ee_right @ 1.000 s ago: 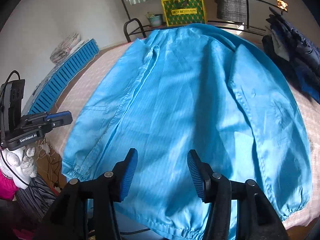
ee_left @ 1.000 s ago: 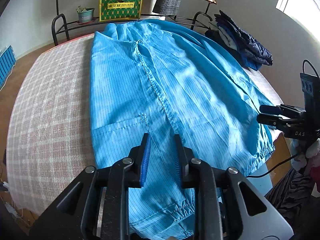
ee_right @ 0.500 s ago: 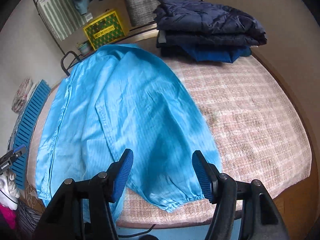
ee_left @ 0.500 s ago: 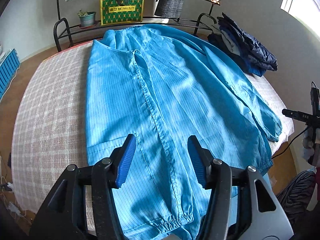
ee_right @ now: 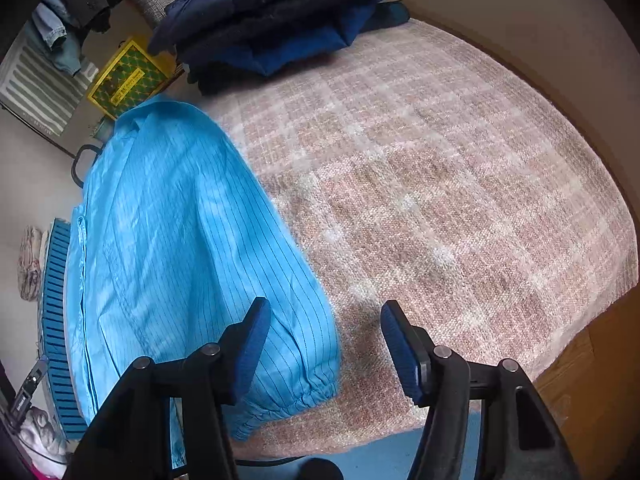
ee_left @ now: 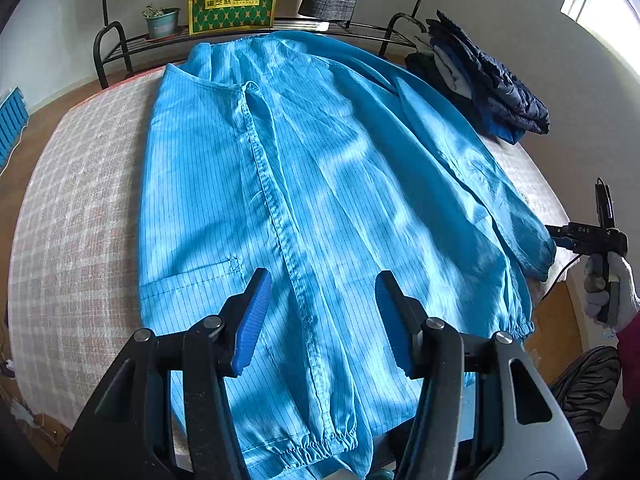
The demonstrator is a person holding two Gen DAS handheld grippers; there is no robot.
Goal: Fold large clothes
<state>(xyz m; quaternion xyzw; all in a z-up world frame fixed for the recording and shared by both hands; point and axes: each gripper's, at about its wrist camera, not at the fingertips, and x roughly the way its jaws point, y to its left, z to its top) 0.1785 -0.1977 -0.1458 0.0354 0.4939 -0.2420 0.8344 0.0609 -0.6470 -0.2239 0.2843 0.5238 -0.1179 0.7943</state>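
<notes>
A large bright blue pinstriped jacket (ee_left: 312, 184) lies spread flat, front up, on the pink plaid table cover (ee_left: 76, 216), collar at the far end and elastic hem at the near edge. My left gripper (ee_left: 322, 316) is open and empty above the hem beside the front placket. My right gripper (ee_right: 324, 344) is open and empty, over the cuff end of the jacket's right sleeve (ee_right: 296, 376) near the table's front edge. The right gripper also shows in the left wrist view (ee_left: 588, 236), held by a gloved hand.
A stack of folded dark blue clothes (ee_left: 488, 80) sits at the far right corner, also in the right wrist view (ee_right: 288, 12). A black metal rack (ee_left: 120, 44) with a green-yellow bag (ee_left: 234, 0) and a potted plant (ee_left: 162, 22) stands behind the table.
My left gripper has opened and pulled back slightly over the hem. My right gripper has swung right, from over the jacket's middle to the right sleeve cuff.
</notes>
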